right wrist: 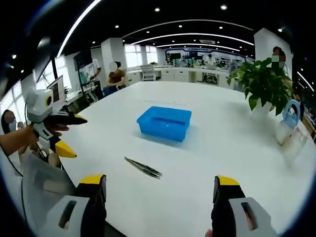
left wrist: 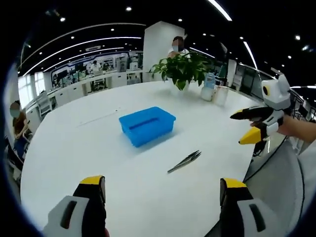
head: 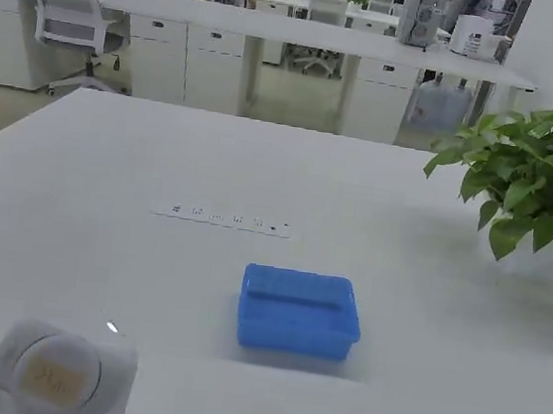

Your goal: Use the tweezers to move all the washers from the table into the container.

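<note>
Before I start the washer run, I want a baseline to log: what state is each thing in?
left tool, open, empty
right tool, open, empty
tweezers, lying flat on the table, unheld
blue container, upright, open-topped, nothing seen inside
washers, in a row on the table beyond the container, too small to count

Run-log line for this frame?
left gripper open, empty | right gripper open, empty | tweezers flat on table, untouched | container upright, beyond tweezers
</note>
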A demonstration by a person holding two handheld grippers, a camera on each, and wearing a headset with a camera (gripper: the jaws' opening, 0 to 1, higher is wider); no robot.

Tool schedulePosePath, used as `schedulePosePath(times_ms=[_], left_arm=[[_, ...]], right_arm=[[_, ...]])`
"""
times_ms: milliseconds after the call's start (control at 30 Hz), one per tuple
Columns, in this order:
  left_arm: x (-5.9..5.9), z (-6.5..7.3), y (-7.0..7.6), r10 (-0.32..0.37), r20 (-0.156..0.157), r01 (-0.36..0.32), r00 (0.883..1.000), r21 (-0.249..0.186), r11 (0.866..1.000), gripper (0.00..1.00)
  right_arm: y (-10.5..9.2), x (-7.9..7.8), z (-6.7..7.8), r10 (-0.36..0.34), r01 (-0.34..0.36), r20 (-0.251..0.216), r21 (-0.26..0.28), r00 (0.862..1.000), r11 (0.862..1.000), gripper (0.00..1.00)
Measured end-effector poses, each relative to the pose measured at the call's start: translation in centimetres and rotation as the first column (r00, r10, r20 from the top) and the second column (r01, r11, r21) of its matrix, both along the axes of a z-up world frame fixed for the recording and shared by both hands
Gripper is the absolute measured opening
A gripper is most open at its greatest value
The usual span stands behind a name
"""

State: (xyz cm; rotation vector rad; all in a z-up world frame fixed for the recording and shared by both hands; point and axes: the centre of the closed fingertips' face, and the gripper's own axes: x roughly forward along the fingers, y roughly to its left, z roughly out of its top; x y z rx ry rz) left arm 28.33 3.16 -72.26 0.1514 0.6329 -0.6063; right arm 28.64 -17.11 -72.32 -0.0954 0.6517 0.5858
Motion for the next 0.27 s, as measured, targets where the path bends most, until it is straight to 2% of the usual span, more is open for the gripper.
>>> schedulePosePath(times_ms=[67, 133, 267], left_arm=[[-0.03, -0.05, -0.03, 0.002, -0.010, -0.003, 1.000, -0.010, 1.000, 0.99], [-0.11, -0.11, -0.17, 0.008, -0.020, -0.008, 1.000, -0.020, 1.000, 0.99], [-0.05, -0.01, -0.36, 0.009, -0.008, -0.009, 1.000, -0.010, 1.000, 0.99]], right_arm=[[-0.18, -0.05, -0.46, -0.004, 0.004, -0.012, 0.000, 1.000, 1.000, 0.92], [-0.41, -0.30, -1.01, -0.003, 0.002, -0.034, -0.022, 0.999, 1.000, 0.92], [-0.36, -0.36, -0.86, -0.007, 0.007, -0.023, -0.018, 1.000, 1.000, 0.92]])
